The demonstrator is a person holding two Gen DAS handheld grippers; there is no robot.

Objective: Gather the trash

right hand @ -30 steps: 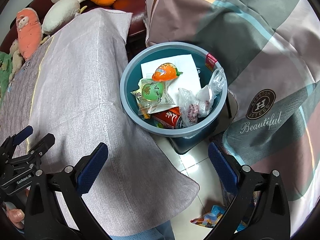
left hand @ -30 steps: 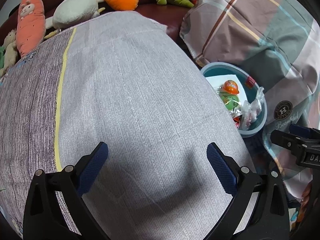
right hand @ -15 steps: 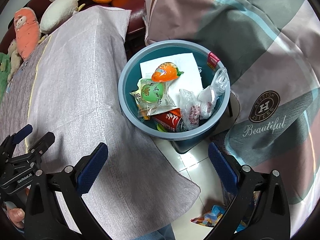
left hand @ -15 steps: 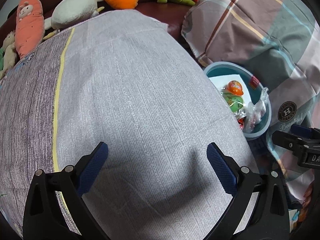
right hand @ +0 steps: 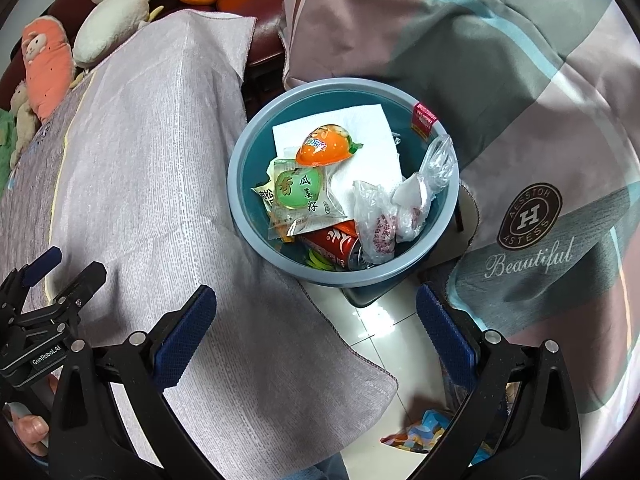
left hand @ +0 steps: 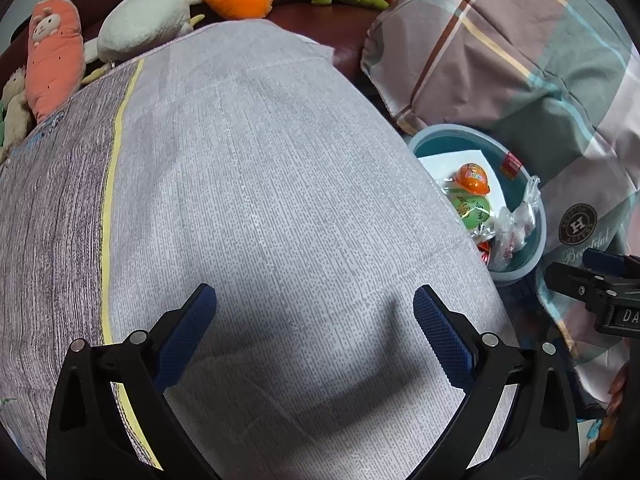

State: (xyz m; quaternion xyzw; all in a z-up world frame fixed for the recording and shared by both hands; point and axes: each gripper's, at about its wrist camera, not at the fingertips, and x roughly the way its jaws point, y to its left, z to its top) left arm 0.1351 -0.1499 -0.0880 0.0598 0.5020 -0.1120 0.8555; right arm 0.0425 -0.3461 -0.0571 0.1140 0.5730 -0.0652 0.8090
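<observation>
Both grippers, left (left hand: 314,332) and right (right hand: 316,332), gape wide and empty, while the trash (right hand: 332,196) ahead of the right jaws in the bin (right hand: 240,204) looks light, crinkly and slippery, best pinched by a wrapper edge.

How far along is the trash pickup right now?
Mostly done, it seems: the blue bin holds wrappers, a red can and plastic bags. Both the left gripper and right gripper are open and empty. A colourful wrapper lies on the floor.

Dark brown sofa (left hand: 320,20) holds plush toys (left hand: 144,28); glossy white tile floor (right hand: 384,320) below.
</observation>
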